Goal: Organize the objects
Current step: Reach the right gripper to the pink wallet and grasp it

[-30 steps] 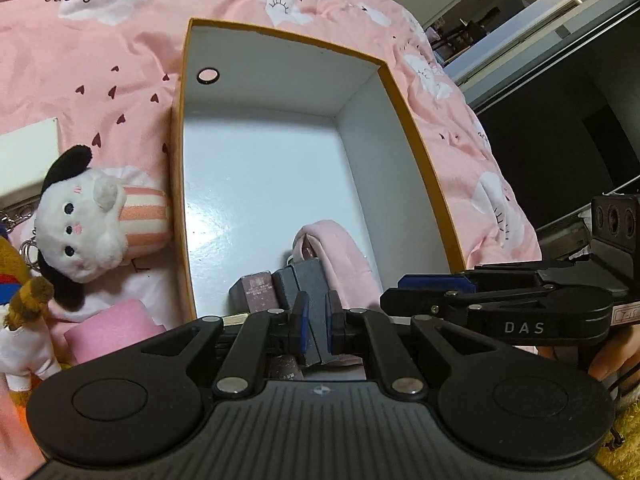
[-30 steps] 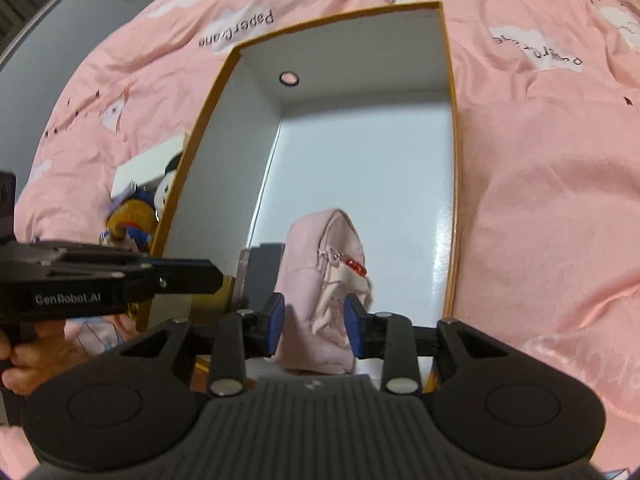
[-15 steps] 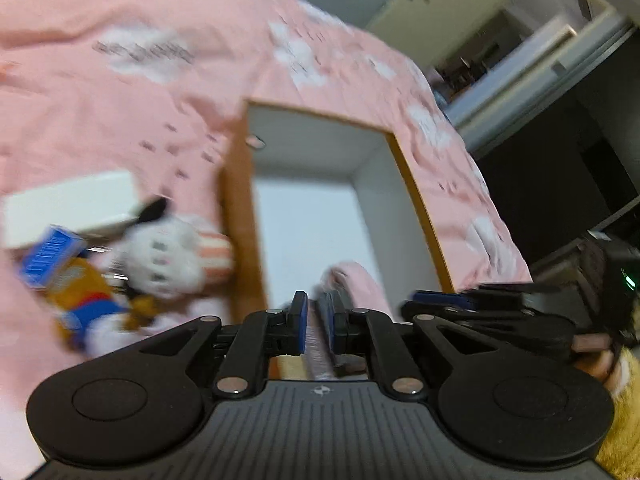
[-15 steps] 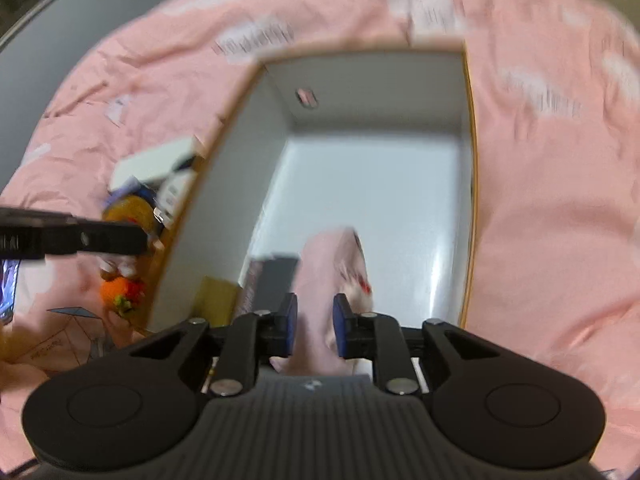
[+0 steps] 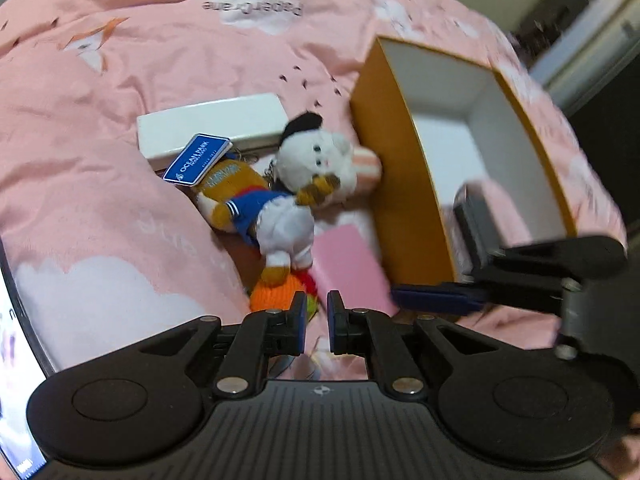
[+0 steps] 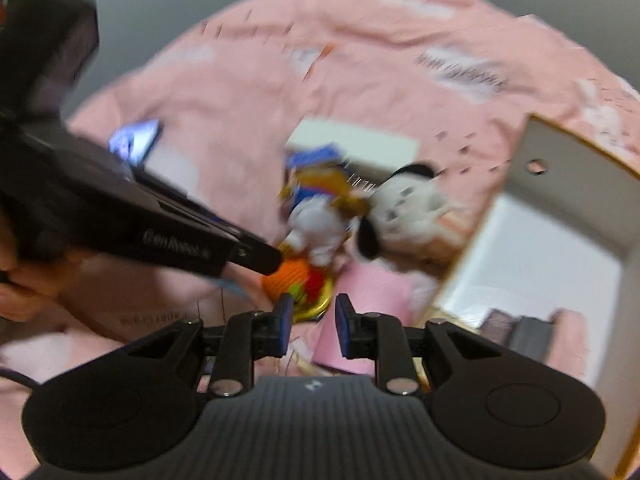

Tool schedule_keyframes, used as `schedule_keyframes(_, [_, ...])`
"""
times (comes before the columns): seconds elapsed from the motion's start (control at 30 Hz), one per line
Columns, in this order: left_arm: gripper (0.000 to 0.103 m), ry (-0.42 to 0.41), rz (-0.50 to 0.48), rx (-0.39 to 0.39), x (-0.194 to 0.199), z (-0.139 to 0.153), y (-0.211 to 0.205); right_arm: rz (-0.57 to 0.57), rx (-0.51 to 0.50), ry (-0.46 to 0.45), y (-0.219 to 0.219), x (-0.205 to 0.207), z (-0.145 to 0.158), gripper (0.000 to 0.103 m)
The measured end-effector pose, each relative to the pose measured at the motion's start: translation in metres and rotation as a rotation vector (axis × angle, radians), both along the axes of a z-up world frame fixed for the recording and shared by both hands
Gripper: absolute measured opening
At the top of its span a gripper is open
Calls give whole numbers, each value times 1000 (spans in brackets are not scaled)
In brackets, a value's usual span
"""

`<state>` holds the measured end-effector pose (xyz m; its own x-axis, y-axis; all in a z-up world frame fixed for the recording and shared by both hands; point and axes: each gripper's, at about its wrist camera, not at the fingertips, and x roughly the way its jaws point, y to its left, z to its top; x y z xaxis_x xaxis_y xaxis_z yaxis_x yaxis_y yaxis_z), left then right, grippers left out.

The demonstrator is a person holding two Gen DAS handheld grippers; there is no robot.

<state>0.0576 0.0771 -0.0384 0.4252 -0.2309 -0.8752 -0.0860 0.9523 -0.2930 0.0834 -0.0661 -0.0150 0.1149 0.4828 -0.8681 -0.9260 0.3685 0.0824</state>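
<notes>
An orange box with a white inside stands on the pink bedspread, holding a grey case and something pink. To its left lie a white plush dog, a duck plush in a blue shirt, an orange knitted toy and a pink block. My left gripper hovers over the knitted toy, shut with nothing in it. My right gripper is narrowly open and empty, above the knitted toy and pink block. The right wrist view is blurred.
A flat white box lies behind the plush toys, with a blue Ocean Park tag on it. A lit phone screen rests on the bedspread to the left. A hand holds the left gripper's handle.
Both grippers have swung left from over the box to the toys beside it. The right jaws narrowed and left the pink pouch in the box; the left let go of the grey case.
</notes>
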Motion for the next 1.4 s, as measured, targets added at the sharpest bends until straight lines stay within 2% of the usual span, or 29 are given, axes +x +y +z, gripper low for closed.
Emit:
schedule_keyframes(0.17, [15, 80, -35, 29, -5, -22, 5, 21, -74, 31, 16, -3, -29, 26])
schedule_keyframes(0.2, [15, 83, -31, 31, -7, -25, 7, 24, -97, 7, 19, -4, -34, 34])
schedule_keyframes(0.27, [15, 72, -21, 20, -11, -25, 12, 40, -139, -63, 29, -7, -45, 42])
schedule_keyframes(0.43, [15, 33, -10, 0, -15, -20, 22, 61, -250, -125, 46, -9, -70, 45])
schedule_keyframes(0.5, [15, 45, -1, -15, -15, -26, 26, 62, -292, -146, 53, -10, -78, 56])
schedule_keyframes(0.6, [15, 58, 21, -32, -17, -32, 34, 45, -354, -179, 60, -9, -89, 67])
schedule_keyframes(0.8, [15, 61, 28, -59, -18, -38, 40, 37, -408, -232, 70, -6, -107, 82])
schedule_keyframes(0.9, [15, 58, 26, -66, -18, -38, 40, 41, -417, -255, 71, -2, -114, 84])
schedule_keyframes(0.97, [15, 55, 24, -66, -18, -38, 40, 41, -417, -257, 70, 0, -112, 79])
schedule_keyframes(1.03, [15, 51, 22, -69, -18, -37, 39, 30, -417, -271, 67, 4, -107, 66])
schedule_keyframes(1.07, [15, 49, 22, -69, -18, -37, 39, 23, -414, -268, 64, 6, -103, 56])
schedule_keyframes(1.2, [17, 30, 15, -65, -18, -34, 37, 5, -366, -233, 54, 10, -83, 36])
schedule_keyframes(1.3, [22, 13, -5, -58, -17, -33, 33, -15, -325, -213, 48, 11, -71, 29])
schedule_keyframes(1.37, [29, 11, -35, -40, -15, -32, 28, -28, -295, -190, 39, 14, -63, 25])
schedule_keyframes(1.4, [31, 12, -57, -24, -14, -32, 24, -36, -277, -171, 39, 12, -58, 16])
